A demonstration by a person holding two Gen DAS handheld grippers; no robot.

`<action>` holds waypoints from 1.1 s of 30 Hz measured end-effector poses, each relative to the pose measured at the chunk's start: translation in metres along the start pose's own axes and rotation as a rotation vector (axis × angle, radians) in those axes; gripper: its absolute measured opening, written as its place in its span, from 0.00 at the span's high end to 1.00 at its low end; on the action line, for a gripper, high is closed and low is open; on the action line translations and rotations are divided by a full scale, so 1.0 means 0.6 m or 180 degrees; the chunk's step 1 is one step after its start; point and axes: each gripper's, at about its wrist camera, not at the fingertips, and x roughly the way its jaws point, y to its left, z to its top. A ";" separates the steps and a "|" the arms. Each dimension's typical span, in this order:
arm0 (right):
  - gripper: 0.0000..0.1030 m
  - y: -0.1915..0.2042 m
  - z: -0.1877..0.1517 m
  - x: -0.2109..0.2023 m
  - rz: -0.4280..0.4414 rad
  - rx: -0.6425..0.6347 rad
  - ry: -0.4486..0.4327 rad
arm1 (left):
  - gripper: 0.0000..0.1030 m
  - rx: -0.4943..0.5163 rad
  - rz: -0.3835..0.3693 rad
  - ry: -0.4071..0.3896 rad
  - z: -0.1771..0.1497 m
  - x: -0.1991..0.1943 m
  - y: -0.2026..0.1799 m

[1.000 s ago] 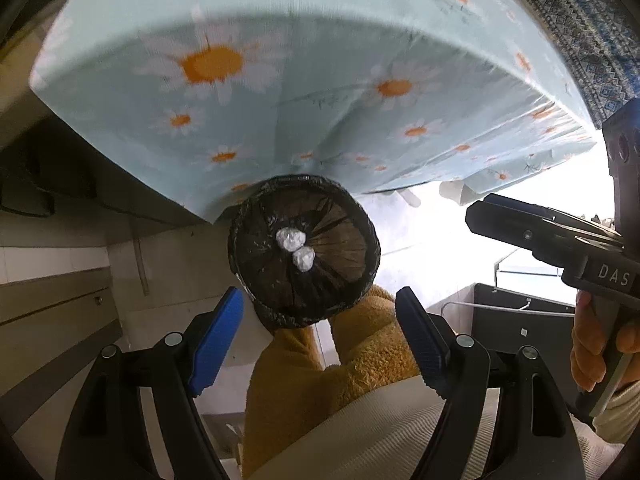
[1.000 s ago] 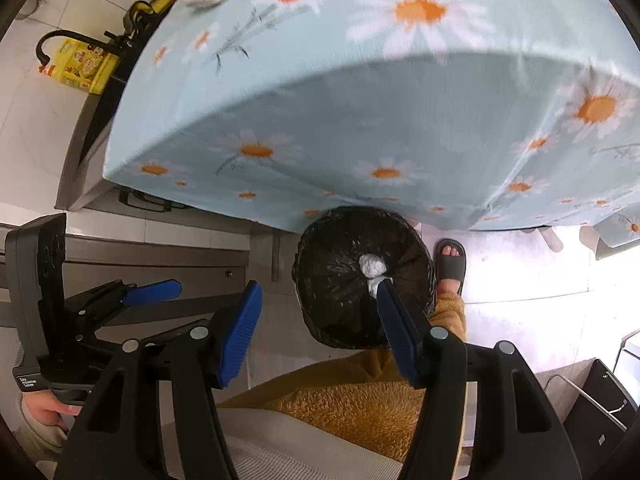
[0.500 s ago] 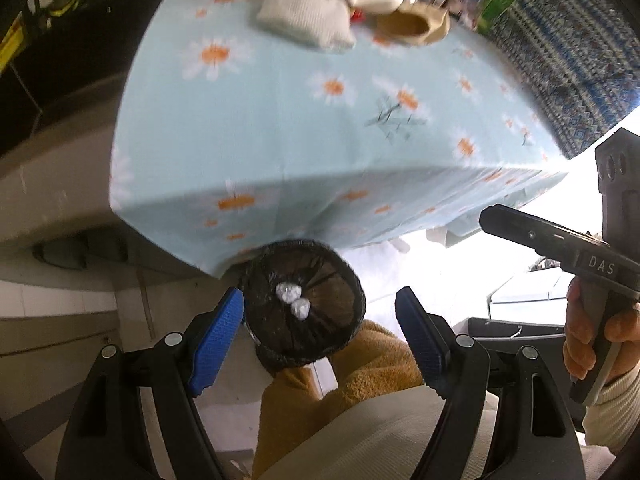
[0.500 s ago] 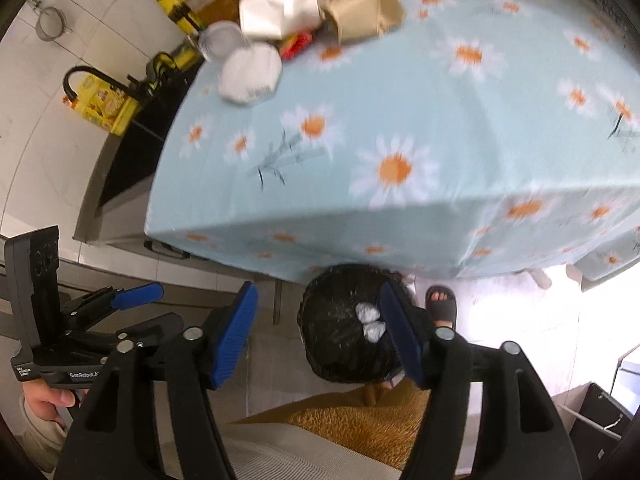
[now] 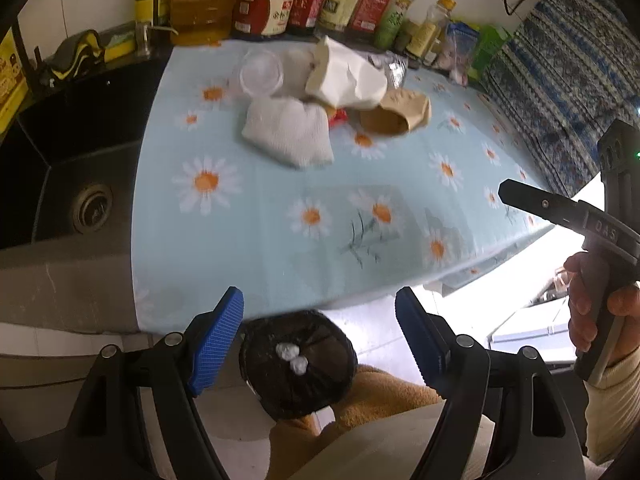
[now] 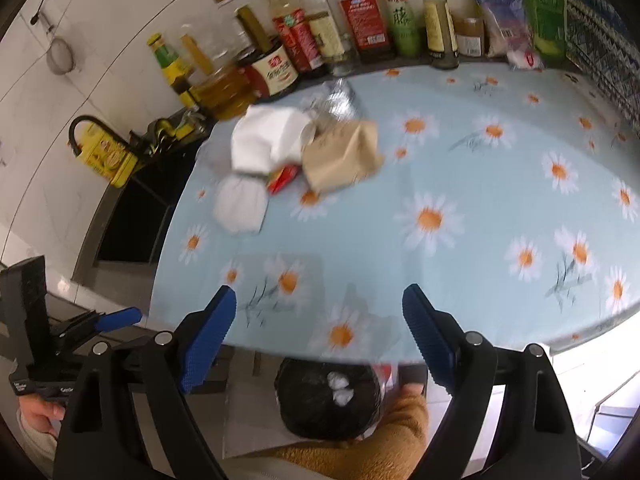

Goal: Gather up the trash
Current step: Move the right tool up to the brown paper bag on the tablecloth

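A pile of trash lies at the far side of the daisy tablecloth (image 5: 280, 216): a crumpled white towel (image 5: 288, 134), a white paper bag (image 5: 348, 80), a brown paper bag (image 5: 396, 114), a clear plastic lid (image 5: 261, 72) and a small red wrapper (image 6: 282, 178). A bin with a black liner (image 5: 298, 368) stands on the floor below the near table edge, with two white wads inside; it also shows in the right wrist view (image 6: 330, 396). My left gripper (image 5: 320, 340) is open and empty above the bin. My right gripper (image 6: 318, 336) is open and empty over the near table edge.
Sauce and oil bottles (image 6: 360, 24) line the wall behind the table. A black sink (image 5: 80, 168) lies left of the table. A patterned blue cloth (image 5: 560, 56) hangs at the right. My knees in tan trousers (image 5: 384, 400) are beside the bin.
Both grippers have risen and tilted up from below the table edge to above it. The tabletop and trash pile have come into view. Both stay open.
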 end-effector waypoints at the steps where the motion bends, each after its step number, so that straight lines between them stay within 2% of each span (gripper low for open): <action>1: 0.18 -0.004 0.009 0.003 0.0013 -0.0012 0.0008 | 0.26 -0.0013 0.0011 -0.0011 0.007 0.002 -0.001; 3: 0.15 -0.010 0.024 0.011 0.0022 -0.0051 0.0024 | 0.25 -0.0050 0.0053 -0.0030 0.021 0.004 -0.001; 5: 0.05 -0.015 0.041 0.023 0.0055 -0.0106 0.0043 | 0.21 -0.0105 0.0093 -0.0043 0.030 0.008 -0.002; 11: 0.05 -0.033 0.087 0.067 0.0104 -0.0176 0.0139 | 0.21 -0.0310 0.0186 -0.0087 0.054 0.015 0.002; 14: 0.05 -0.034 0.107 0.089 0.0067 -0.0251 0.0163 | 0.17 -0.0397 0.0250 -0.0100 0.063 0.017 0.004; 20: 0.05 -0.033 0.141 0.135 0.0081 -0.0385 0.0246 | 0.16 -0.0478 0.0369 -0.0075 0.072 0.020 0.003; 23: 0.05 -0.030 0.154 0.157 0.0033 -0.0439 0.0336 | 0.13 -0.0559 0.0421 -0.0074 0.074 0.022 0.005; 33: 0.05 -0.037 0.178 0.209 -0.0125 -0.0398 0.0516 | 0.13 -0.0736 0.0500 -0.0040 0.076 0.033 0.006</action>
